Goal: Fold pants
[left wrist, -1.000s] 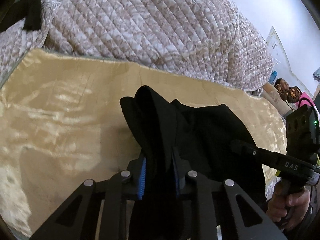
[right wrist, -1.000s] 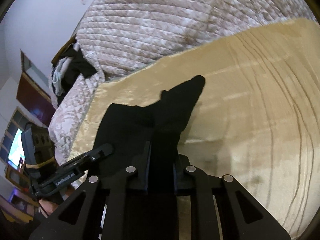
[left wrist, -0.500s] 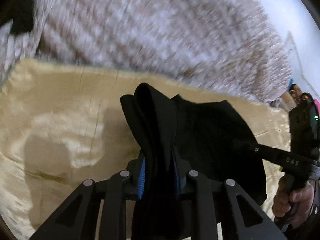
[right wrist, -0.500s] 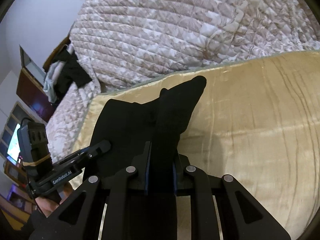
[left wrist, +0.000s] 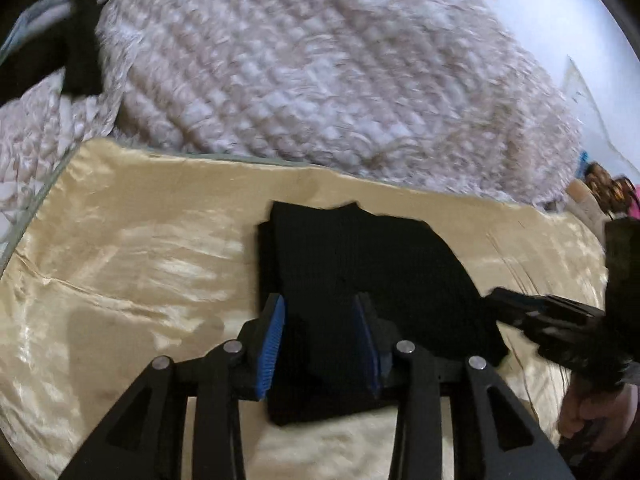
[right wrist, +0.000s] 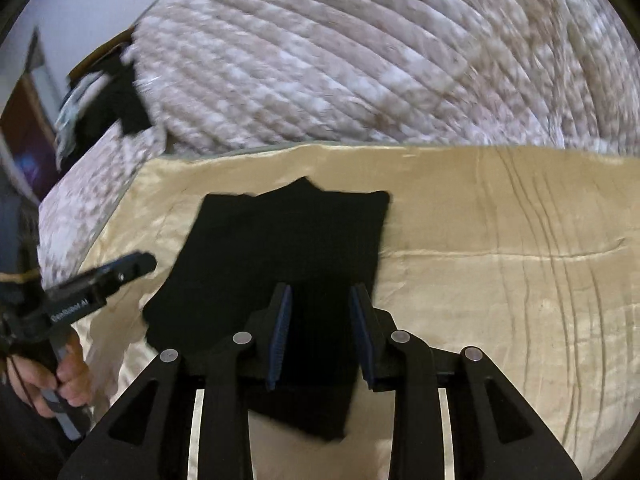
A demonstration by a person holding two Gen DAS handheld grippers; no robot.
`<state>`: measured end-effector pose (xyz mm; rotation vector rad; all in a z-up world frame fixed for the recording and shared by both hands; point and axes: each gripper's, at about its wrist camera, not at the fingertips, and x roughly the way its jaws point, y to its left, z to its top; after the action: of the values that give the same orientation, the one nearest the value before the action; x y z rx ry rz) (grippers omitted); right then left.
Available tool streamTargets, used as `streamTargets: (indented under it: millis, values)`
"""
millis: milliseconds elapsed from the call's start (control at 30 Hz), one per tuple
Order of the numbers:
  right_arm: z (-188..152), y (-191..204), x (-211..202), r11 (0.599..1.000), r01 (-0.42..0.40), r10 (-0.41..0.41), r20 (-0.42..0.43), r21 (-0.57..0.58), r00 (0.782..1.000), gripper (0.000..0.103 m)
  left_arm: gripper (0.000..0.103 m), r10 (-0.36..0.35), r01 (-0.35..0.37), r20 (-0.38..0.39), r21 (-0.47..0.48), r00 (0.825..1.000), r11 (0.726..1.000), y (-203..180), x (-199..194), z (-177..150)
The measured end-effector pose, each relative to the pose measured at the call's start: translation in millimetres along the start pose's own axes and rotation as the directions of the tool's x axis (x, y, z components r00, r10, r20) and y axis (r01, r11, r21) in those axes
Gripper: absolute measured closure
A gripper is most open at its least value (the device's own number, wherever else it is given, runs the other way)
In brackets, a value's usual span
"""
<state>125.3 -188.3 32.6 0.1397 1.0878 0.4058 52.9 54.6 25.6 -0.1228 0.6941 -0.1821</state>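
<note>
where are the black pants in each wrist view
Left wrist: the black pants lie flat on the golden blanket, centre of frame, running between the open fingers of the left gripper.
Right wrist: the black pants lie centre-left, reaching between the open fingers of the right gripper.
Shared landmark: the quilted comforter bunched behind the blanket's far edge.

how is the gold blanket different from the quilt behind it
The gold blanket is plain, shiny and lies flat, with only shallow creases; the quilt is stitched, patterned in white and beige, and heaped into a mound. The blanket bears the black pants; the quilt does not touch them. Both are bedding on the same bed.
</note>
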Motion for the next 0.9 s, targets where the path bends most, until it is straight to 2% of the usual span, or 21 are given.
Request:
streamTargets:
  millis: [67,133,167,233,467,600,900]
  values:
    - [-13,14,2,0.999,0.004,-0.005,-0.017,-0.046,1.000,0.075,0.064,0.004,-0.003,-0.031,0.029,1.000,1.000,-9,5,-11]
    - [-26,21,11,0.997,0.020,-0.025,-0.058,-0.078,0.998,0.077,0.065,0.047,-0.043,-0.073,0.057,0.996,0.997,-13,17,-24]
    - [-32,22,17,0.995,0.040,-0.048,-0.078,-0.094,0.996,0.077,0.064,0.066,-0.060,-0.066,0.081,0.996,0.995,-16,20,-28]
    - [-38,25,17,0.989,0.062,-0.070,-0.050,-0.137,0.996,0.077,0.064,0.091,-0.085,-0.045,0.112,0.995,0.990,-21,19,-29]
    - [-46,23,3,0.993,0.063,-0.067,-0.034,-0.096,0.997,0.075,0.064,0.104,-0.101,-0.047,0.075,0.993,0.992,-17,7,-33]
    - [-52,23,-4,0.994,0.067,-0.070,-0.028,-0.092,0.997,0.072,0.064,0.096,-0.092,-0.079,0.054,0.992,0.994,-14,7,-41]
    - [-62,22,-16,0.995,0.076,-0.078,-0.031,-0.057,0.996,0.071,0.064,0.121,-0.116,-0.094,0.056,0.988,0.992,-17,-1,-51]
